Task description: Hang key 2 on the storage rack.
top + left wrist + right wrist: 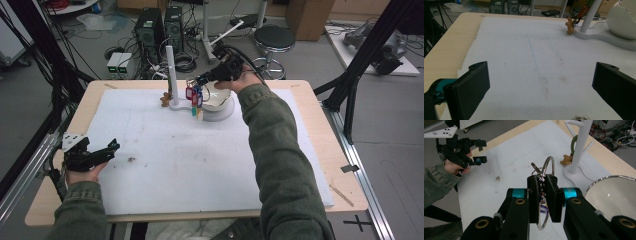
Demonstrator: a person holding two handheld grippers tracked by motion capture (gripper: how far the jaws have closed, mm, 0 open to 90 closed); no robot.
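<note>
My right gripper [200, 80] is shut on a metal key ring [549, 166] with red, blue and yellow tags [195, 97] hanging from it, held above the mat beside the white post stand [170, 70]. The ring [541, 195] runs down between the black jaws in the right gripper view. A small brown figure keychain [164, 100] hangs at the foot of the post [580, 145]. A white bowl [220, 102] sits on the stand's base, just under my right hand. My left gripper [107, 150] rests open at the mat's left edge, nothing between its fingers [471, 85].
A white foam mat [200, 160] covers most of the wooden table [320, 100]. Dark crumbs [131, 160] lie on the mat near the left gripper. Beyond the table stand computer towers [150, 27], a stool [274, 40] and loose cables.
</note>
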